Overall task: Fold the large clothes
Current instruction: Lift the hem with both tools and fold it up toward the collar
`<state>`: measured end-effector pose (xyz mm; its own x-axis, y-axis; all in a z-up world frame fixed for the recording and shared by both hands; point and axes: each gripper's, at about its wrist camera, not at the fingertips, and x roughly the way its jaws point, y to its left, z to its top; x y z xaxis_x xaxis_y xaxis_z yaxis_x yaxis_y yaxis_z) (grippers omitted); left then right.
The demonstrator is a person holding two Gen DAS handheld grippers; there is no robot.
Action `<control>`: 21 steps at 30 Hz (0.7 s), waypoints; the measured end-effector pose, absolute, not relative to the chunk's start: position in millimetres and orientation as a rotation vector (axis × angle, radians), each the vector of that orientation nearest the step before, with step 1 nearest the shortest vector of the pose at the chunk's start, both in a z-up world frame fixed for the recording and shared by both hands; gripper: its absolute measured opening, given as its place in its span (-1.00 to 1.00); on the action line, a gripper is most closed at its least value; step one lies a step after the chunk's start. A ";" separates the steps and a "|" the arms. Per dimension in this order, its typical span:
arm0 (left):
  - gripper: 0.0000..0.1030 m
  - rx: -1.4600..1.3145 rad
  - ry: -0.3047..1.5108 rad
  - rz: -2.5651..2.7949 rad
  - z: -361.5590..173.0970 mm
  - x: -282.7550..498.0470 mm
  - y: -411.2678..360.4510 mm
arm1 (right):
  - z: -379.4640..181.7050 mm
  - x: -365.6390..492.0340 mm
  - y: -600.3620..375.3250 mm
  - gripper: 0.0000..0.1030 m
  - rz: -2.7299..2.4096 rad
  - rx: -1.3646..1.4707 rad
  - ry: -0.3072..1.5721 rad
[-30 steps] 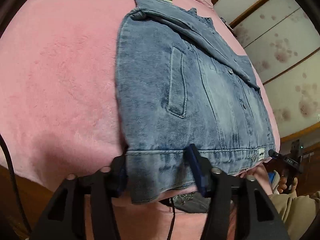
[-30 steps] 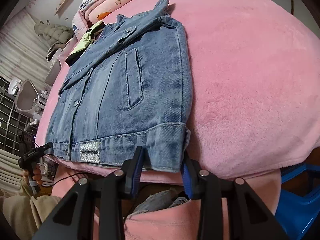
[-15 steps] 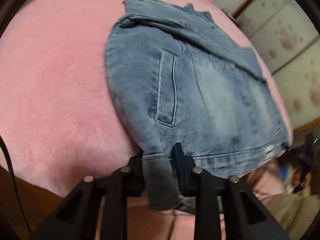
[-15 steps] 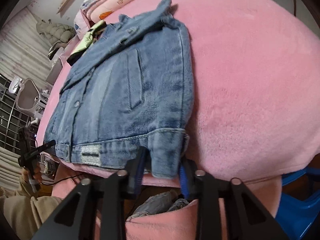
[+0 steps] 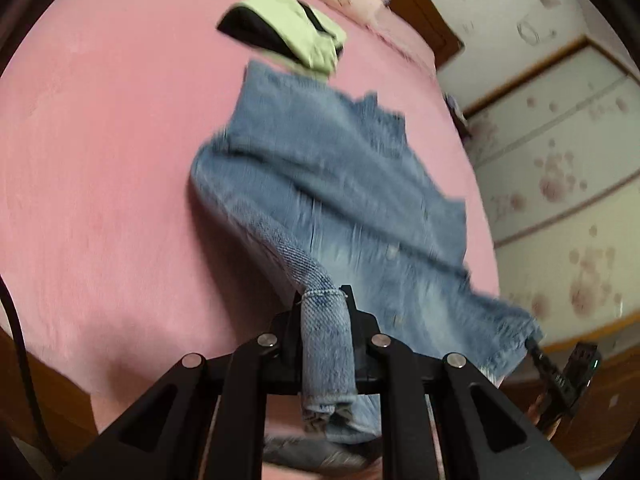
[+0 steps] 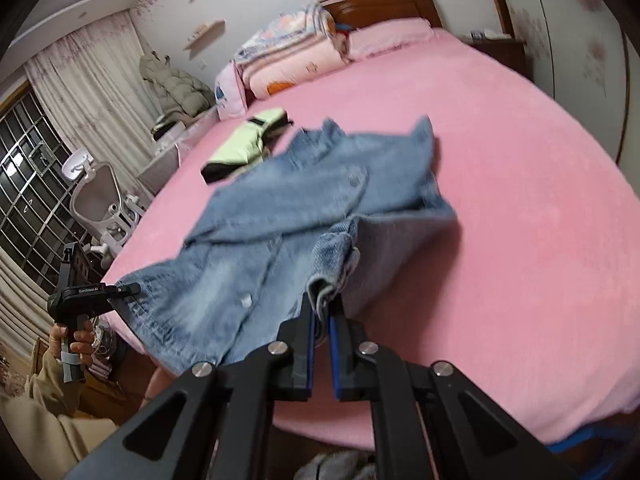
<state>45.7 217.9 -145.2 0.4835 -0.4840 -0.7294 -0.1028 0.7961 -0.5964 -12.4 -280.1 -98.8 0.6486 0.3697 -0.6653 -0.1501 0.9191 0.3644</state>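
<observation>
A blue denim jacket (image 5: 340, 200) lies on the pink bed (image 5: 100, 160), its hem lifted off the bedding. My left gripper (image 5: 324, 308) is shut on the jacket's left hem corner, which hangs down between the fingers. My right gripper (image 6: 322, 312) is shut on the right hem corner of the jacket (image 6: 280, 208) and holds it raised. The left gripper also shows in the right wrist view (image 6: 128, 290), at the jacket's far hem corner. The right gripper shows in the left wrist view (image 5: 534, 346), clamped on the other corner.
A folded light-green and black garment (image 5: 284, 36) lies just beyond the jacket's collar; it also shows in the right wrist view (image 6: 244, 146). Pillows and folded quilts (image 6: 292, 56) sit at the headboard. A white chair (image 6: 100, 196) stands beside the bed. Wardrobe doors (image 5: 560, 168) are on the right.
Both grippers closed on the hem corners and lifted them up and forward. The jacket's lower half has come off the bed and now sags between them.
</observation>
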 end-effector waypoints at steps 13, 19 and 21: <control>-0.77 -0.663 0.931 -0.066 -122.7 256.6 201.7 | -52.0 181.4 -319.9 -0.91 0.120 0.363 0.667; -0.45 -0.520 1.143 0.048 -210.3 340.3 178.6 | -123.1 280.7 -340.5 -0.93 -0.044 0.416 0.781; -0.23 -0.549 1.156 0.019 -227.0 346.1 180.3 | -153.5 299.6 -350.8 -0.86 -0.062 0.470 0.883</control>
